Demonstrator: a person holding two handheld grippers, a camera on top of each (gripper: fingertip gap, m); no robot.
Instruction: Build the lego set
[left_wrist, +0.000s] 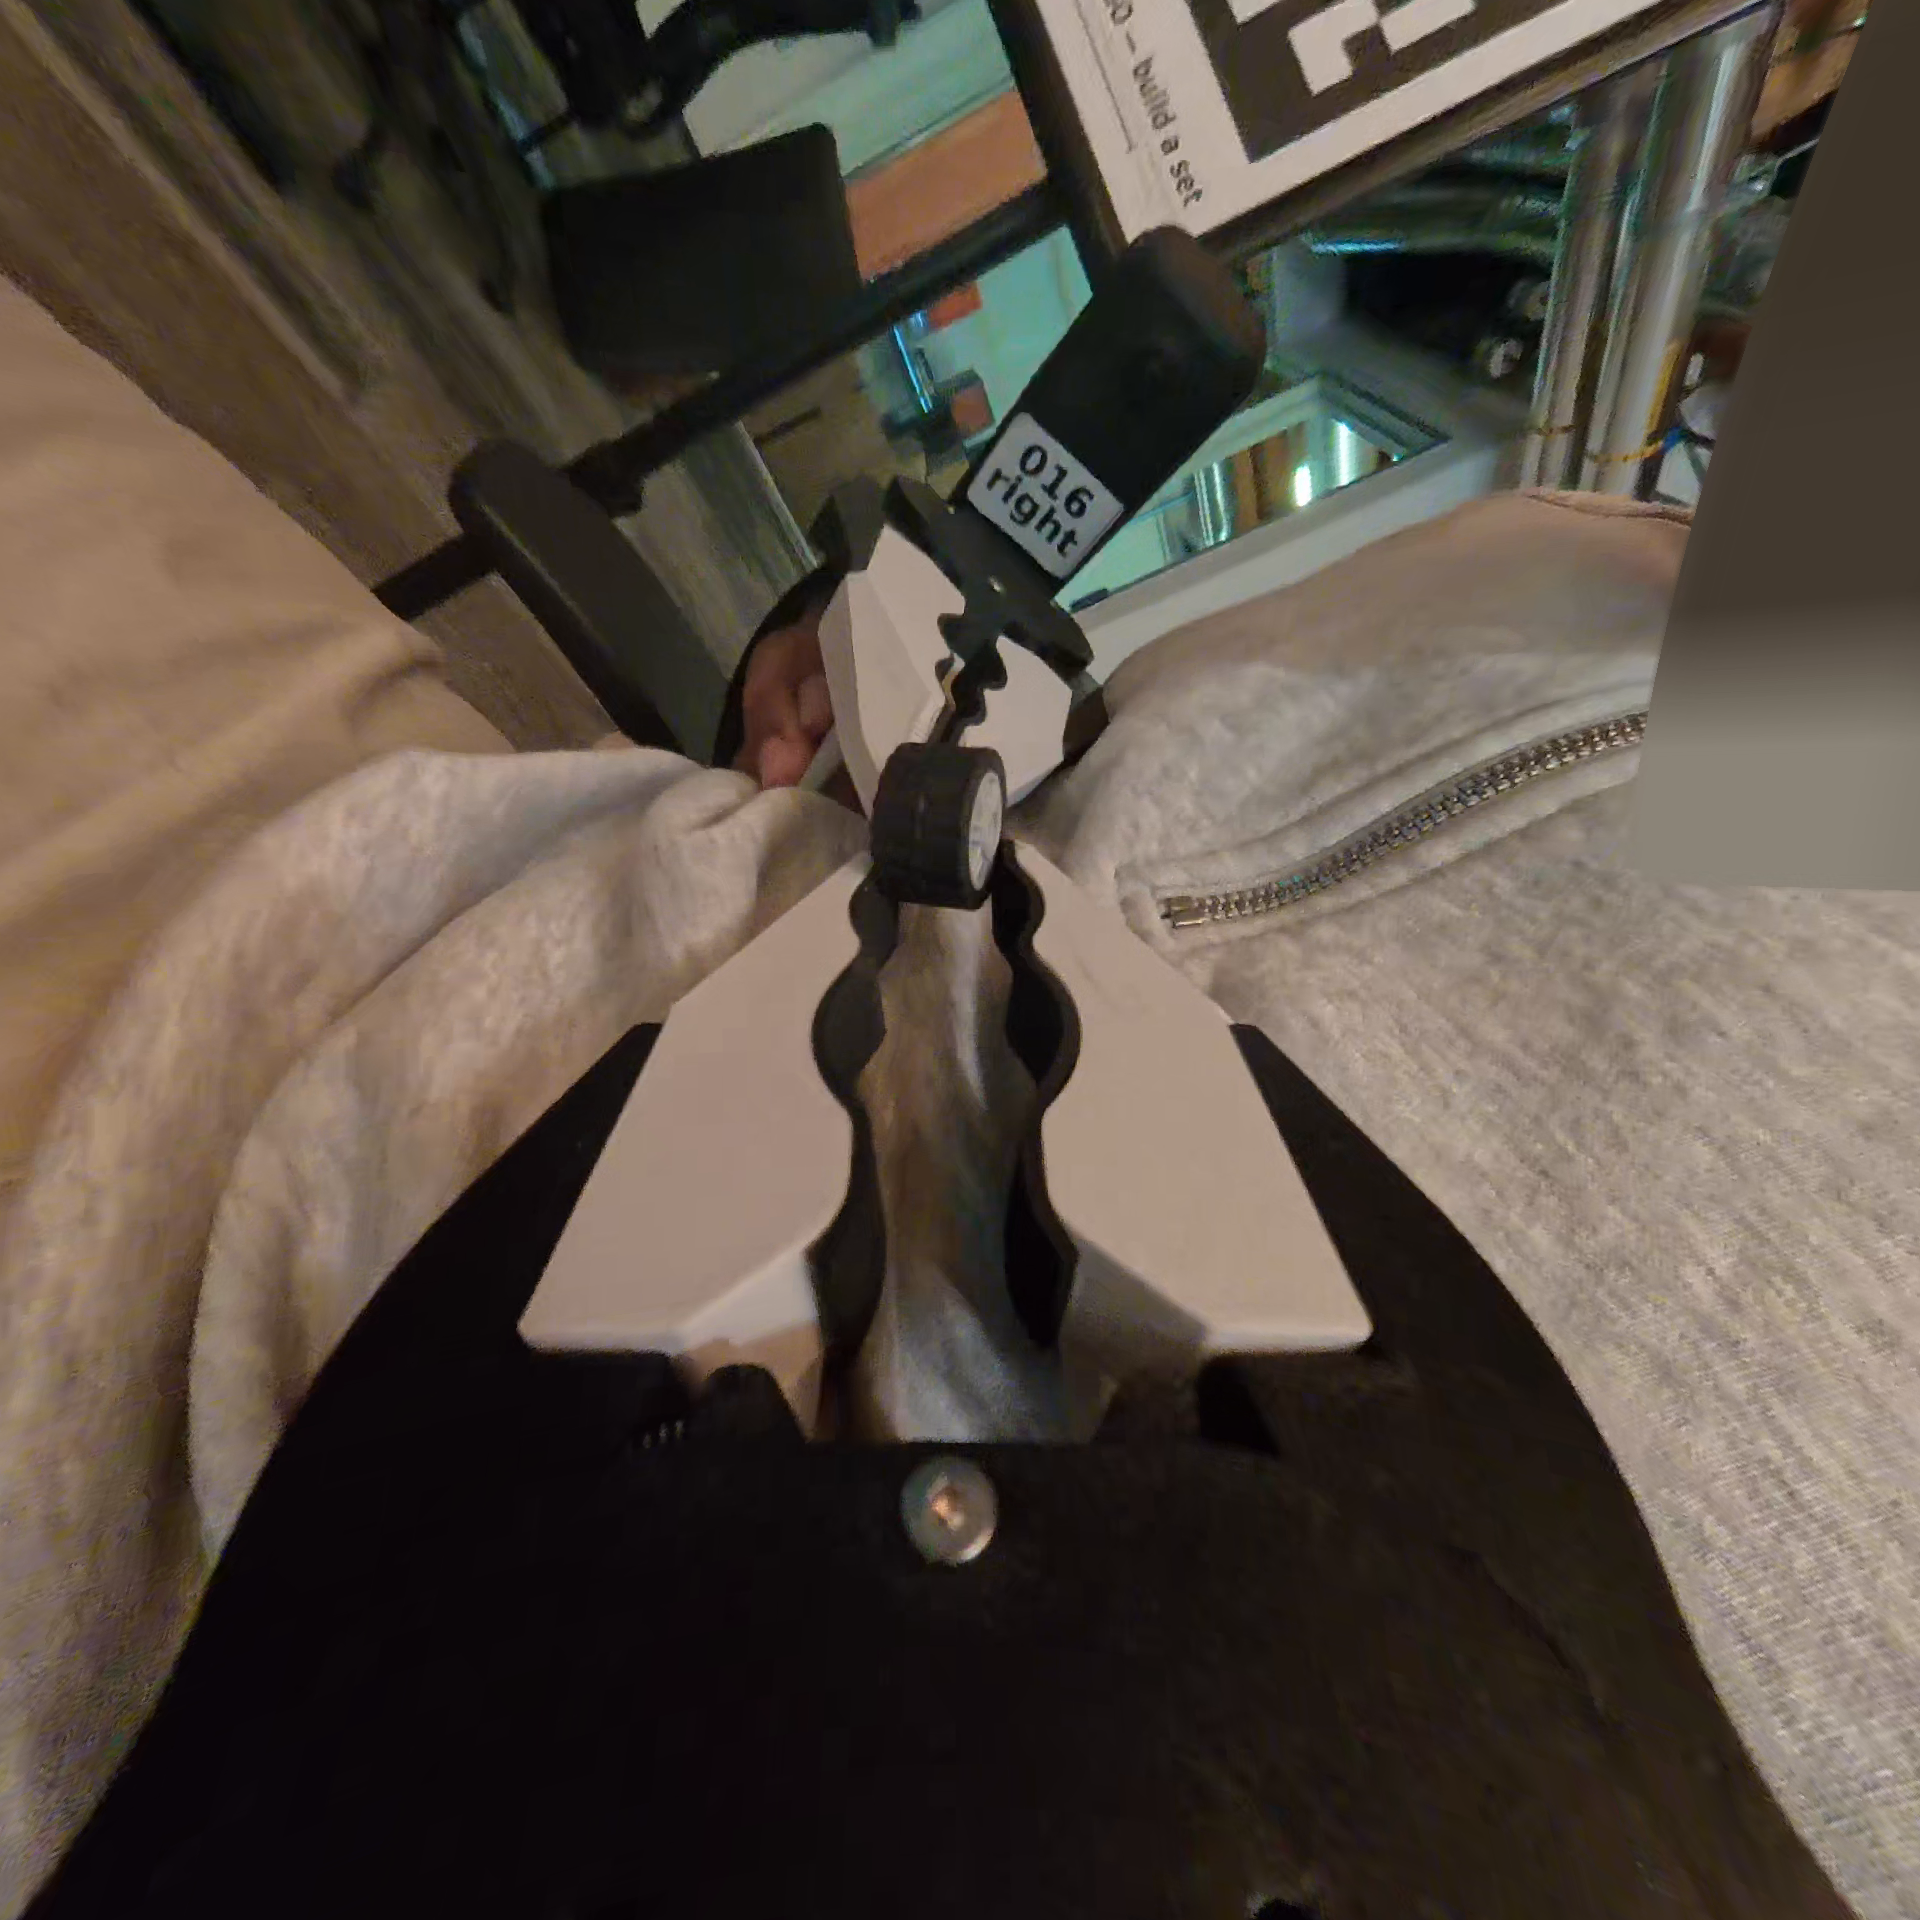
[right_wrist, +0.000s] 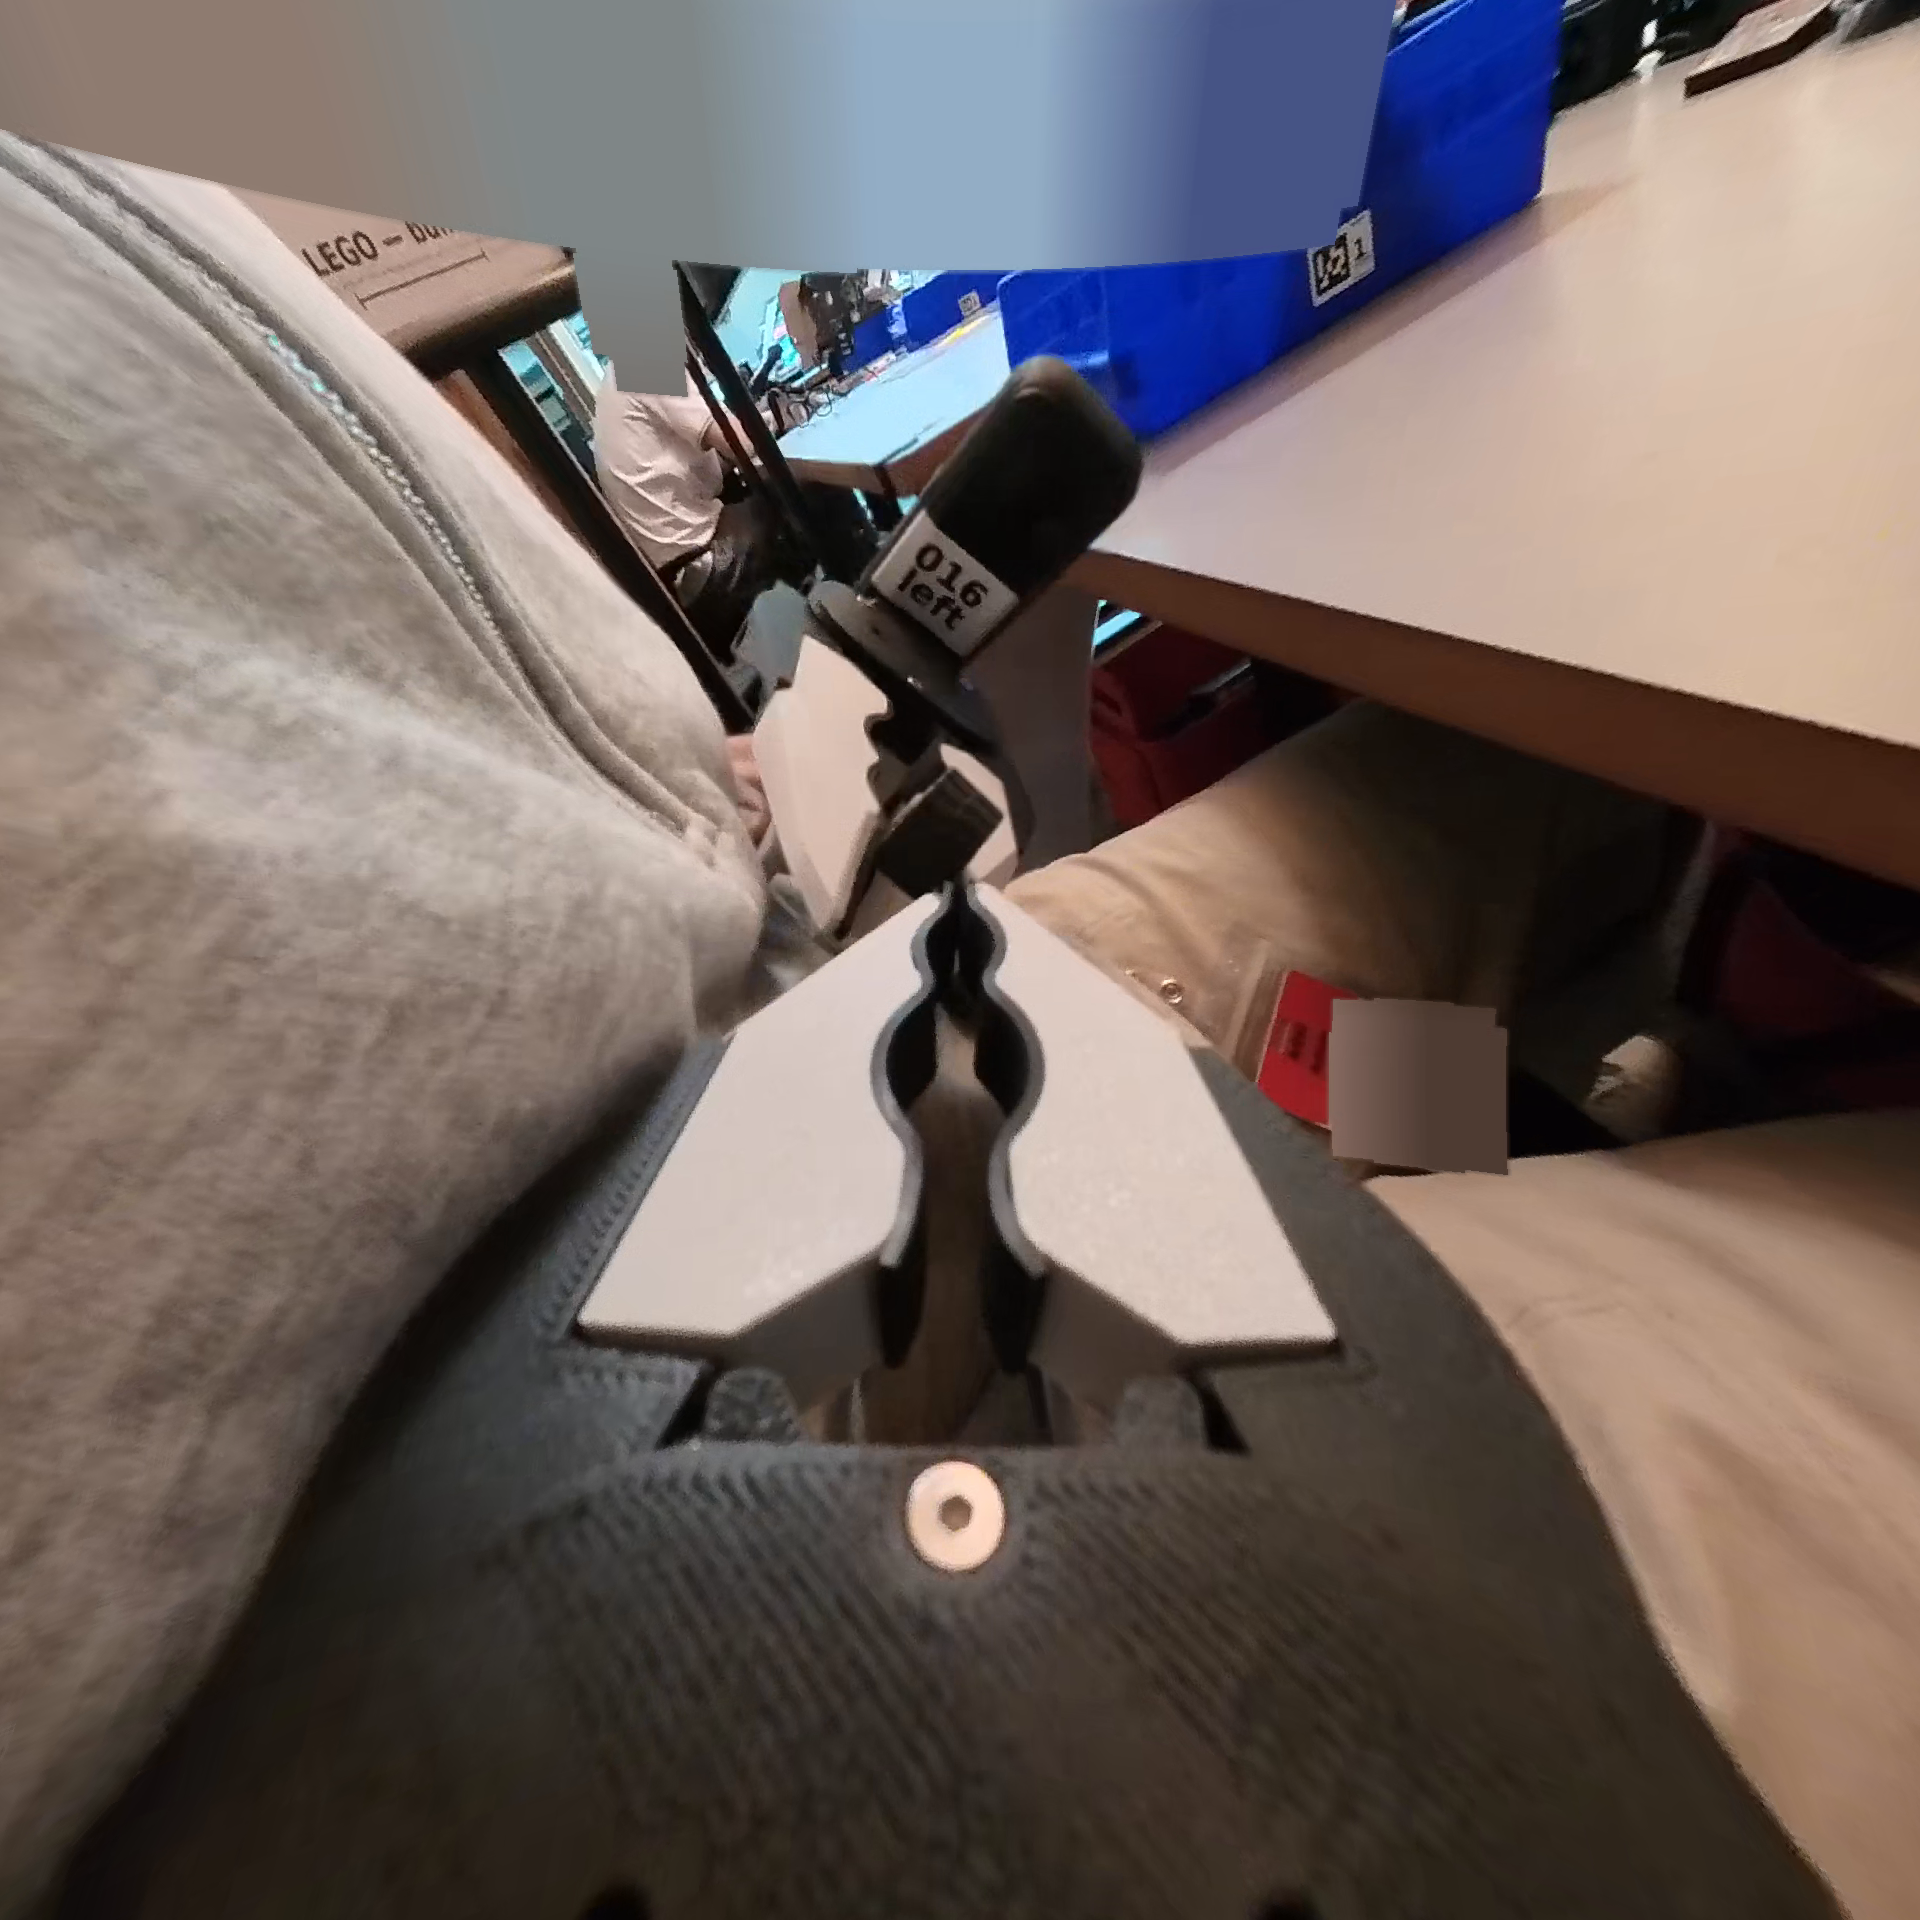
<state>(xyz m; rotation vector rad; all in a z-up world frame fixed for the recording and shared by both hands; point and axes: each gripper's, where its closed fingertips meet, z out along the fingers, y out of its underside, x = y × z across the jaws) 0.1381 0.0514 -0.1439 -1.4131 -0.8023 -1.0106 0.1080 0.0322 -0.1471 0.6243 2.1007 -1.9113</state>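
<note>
A small black toy wheel (left_wrist: 938, 826) with a white hub sits at the tips of my left gripper (left_wrist: 935, 896). The left jaws are closed in on its tread. In the right wrist view the wheel (right_wrist: 940, 826) shows edge-on, between the white fingers of the left gripper (right_wrist: 940, 847). My right gripper (right_wrist: 961, 906) points straight at it, jaws pressed together, tips right at the wheel. From the left wrist view the right gripper (left_wrist: 961, 727) comes down onto the wheel's top. I cannot tell whether it pinches something thin there.
Both grippers hover over a seated person's lap: a grey zip hoodie (left_wrist: 1455, 1039) and beige trousers (right_wrist: 1662, 1403). A table (right_wrist: 1558, 520) edge runs close on the right, with blue bins (right_wrist: 1247, 312) on it. A marker sheet (left_wrist: 1299, 94) and a chrome post (left_wrist: 1621, 291) stand behind. Both grippers' tips are close together, under 4 cm apart.
</note>
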